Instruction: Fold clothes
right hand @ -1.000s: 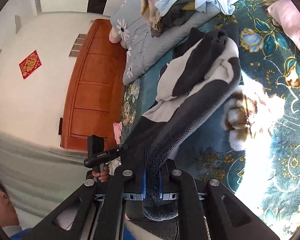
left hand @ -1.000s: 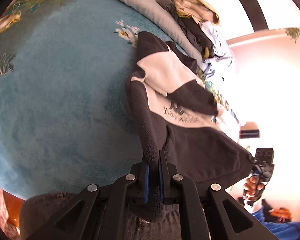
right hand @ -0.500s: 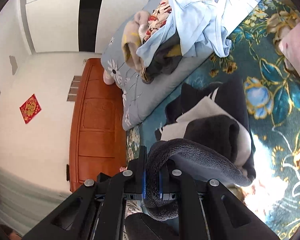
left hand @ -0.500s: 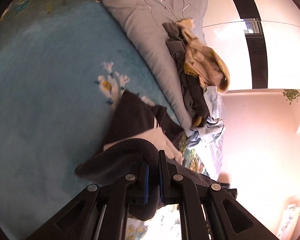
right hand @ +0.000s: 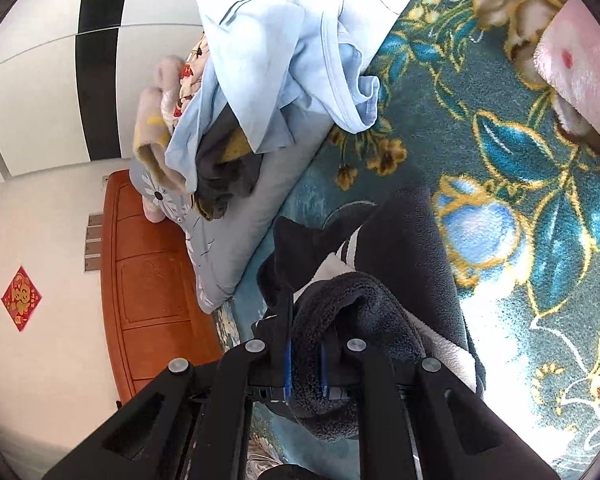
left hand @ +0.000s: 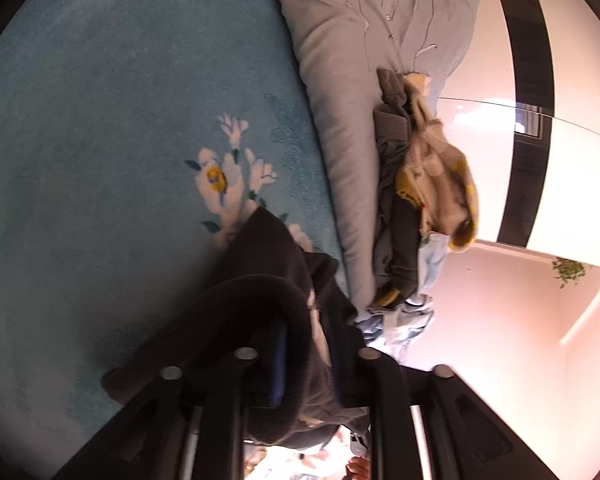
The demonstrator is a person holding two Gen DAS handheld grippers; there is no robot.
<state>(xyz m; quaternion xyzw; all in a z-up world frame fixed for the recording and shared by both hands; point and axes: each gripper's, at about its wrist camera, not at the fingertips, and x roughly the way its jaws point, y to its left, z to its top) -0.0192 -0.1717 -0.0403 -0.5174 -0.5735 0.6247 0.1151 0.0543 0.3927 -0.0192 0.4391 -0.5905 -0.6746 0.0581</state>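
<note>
The black-and-white fleece garment (right hand: 404,248), stretched in the air a second ago, now lies doubled on the teal floral blanket (left hand: 100,120); the left gripper (left hand: 300,360) has parted, fleece draped loose between its fingers; the right gripper (right hand: 305,364) stays half-closed on a fold; the fold seems laid.

The left tool (left hand: 300,364) stands with its two fingers parted, a thick roll of the dark fleece garment (left hand: 260,280) draped loosely between and over them just above the bed. The right tool (right hand: 305,364) has its fingers drawn close together, pinching a fold of the same garment. A fingertip of the person's hand (left hand: 358,469) shows below the left tool.
</note>
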